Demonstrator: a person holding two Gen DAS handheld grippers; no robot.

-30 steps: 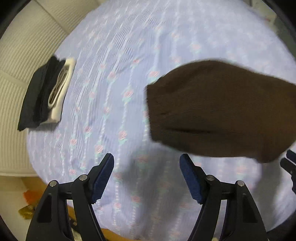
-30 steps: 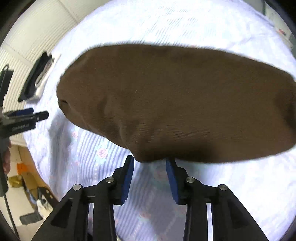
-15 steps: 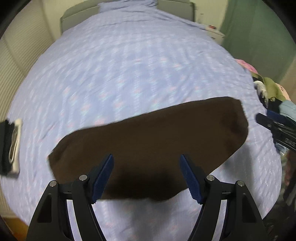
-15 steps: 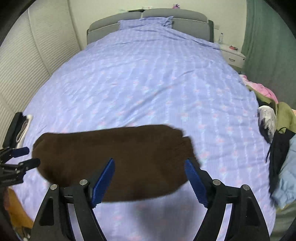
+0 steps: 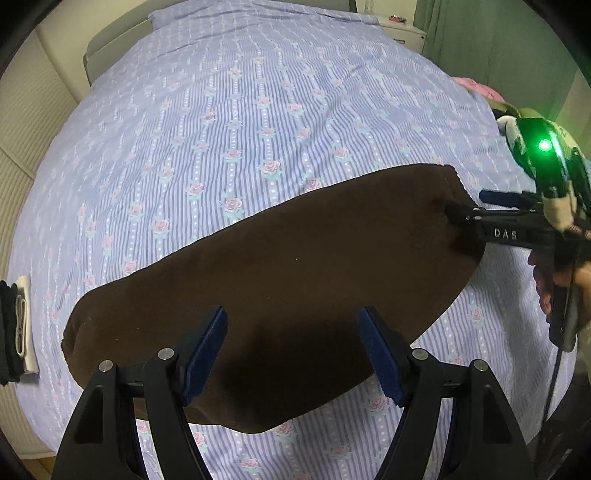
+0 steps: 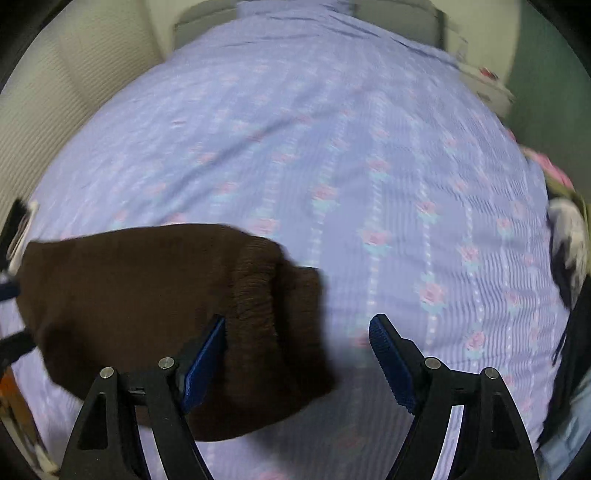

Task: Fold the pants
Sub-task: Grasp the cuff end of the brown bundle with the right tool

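The brown pants (image 5: pixel 280 280) lie folded in a long band across the near part of the blue flowered bed (image 5: pixel 258 110). My left gripper (image 5: pixel 295 354) is open and empty, hovering over the band's near edge. My right gripper (image 6: pixel 297 360) is open and empty over the band's right end (image 6: pixel 258 288), where the ribbed fabric is bunched. In the left wrist view the right gripper (image 5: pixel 476 206) comes in from the right, its fingers at the pants' right end.
A small stack of folded black and white clothes (image 5: pixel 14 332) sits at the bed's left edge. A heap of mixed clothes (image 6: pixel 569 266) lies at the right edge. The headboard (image 6: pixel 388 11) and a nightstand (image 5: pixel 402 33) are at the far end.
Both grippers pulled back and up from the pants, now seen whole on the bed. The right gripper opened wide and swung to the pants' right end.
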